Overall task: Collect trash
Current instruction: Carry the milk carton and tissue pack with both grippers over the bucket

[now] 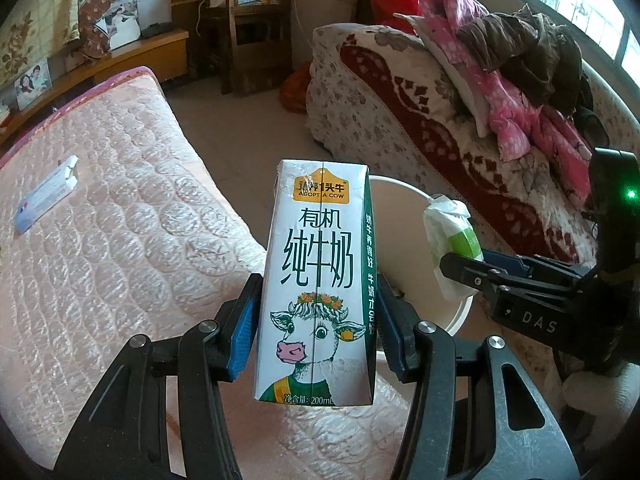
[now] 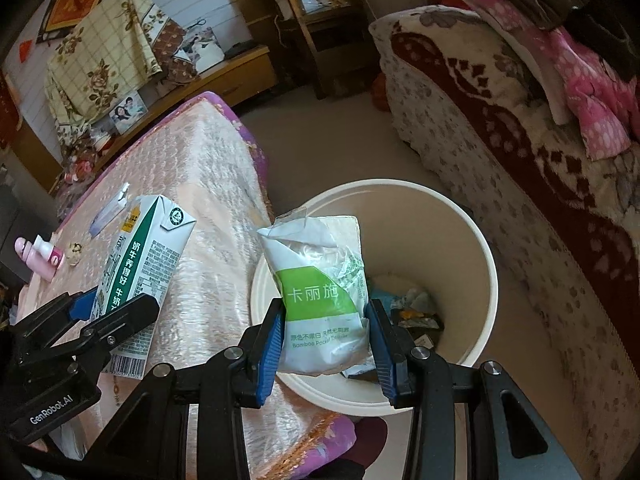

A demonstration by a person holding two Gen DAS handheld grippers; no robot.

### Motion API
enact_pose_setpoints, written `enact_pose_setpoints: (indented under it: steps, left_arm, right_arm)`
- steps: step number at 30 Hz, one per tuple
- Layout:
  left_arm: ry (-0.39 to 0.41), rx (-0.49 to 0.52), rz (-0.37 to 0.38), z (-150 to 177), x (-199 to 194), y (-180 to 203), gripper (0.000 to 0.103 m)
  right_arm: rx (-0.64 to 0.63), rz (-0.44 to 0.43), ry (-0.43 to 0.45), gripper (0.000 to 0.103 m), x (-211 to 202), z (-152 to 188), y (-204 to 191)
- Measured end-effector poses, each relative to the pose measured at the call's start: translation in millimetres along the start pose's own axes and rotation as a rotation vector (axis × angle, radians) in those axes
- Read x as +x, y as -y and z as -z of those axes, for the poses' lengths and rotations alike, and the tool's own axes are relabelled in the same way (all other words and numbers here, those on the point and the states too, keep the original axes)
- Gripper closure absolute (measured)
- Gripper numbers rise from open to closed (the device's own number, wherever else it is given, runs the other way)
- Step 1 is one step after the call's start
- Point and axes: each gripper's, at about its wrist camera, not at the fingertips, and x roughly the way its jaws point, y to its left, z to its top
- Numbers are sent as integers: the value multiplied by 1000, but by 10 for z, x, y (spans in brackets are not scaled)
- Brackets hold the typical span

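Note:
My left gripper (image 1: 316, 316) is shut on a white and green milk carton (image 1: 316, 280) with a cow on it, held upright above the bed edge; the carton also shows in the right wrist view (image 2: 140, 272). My right gripper (image 2: 326, 340) is shut on a white and green tissue packet (image 2: 320, 292), held over the rim of a cream trash bin (image 2: 472, 240); the packet shows in the left wrist view (image 1: 452, 240) too. The bin (image 1: 404, 216) stands on the floor beside the bed and holds several wrappers (image 2: 416, 312).
A pink quilted mattress (image 1: 112, 220) fills the left. On it lie a flat white and blue box (image 1: 46, 196), a pink bottle (image 2: 44, 256) and a small crumpled scrap (image 2: 75, 250). A patterned sofa (image 2: 500, 140) piled with clothes stands right of the bin. A wooden chair (image 1: 256, 20) stands behind.

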Motion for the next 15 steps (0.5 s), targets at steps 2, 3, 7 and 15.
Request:
enact_pose_setpoints:
  steps: [2,3,7,15]
  left_arm:
    - [-4,0,2,-9,35,14,51]
    - [-6,0,3,-13,44,18,51]
    - [-12,0,6,-15,84,37,51]
    - [-26,-9,37,-33,185,61,51]
  right_arm:
    - [6,3,-3,64,23,-3,30]
    - [11,4,-5,64,34,-5,48]
    - [22,6,-11,64,63,-3,100]
    - [43,19,-14,63,94,-15,185]
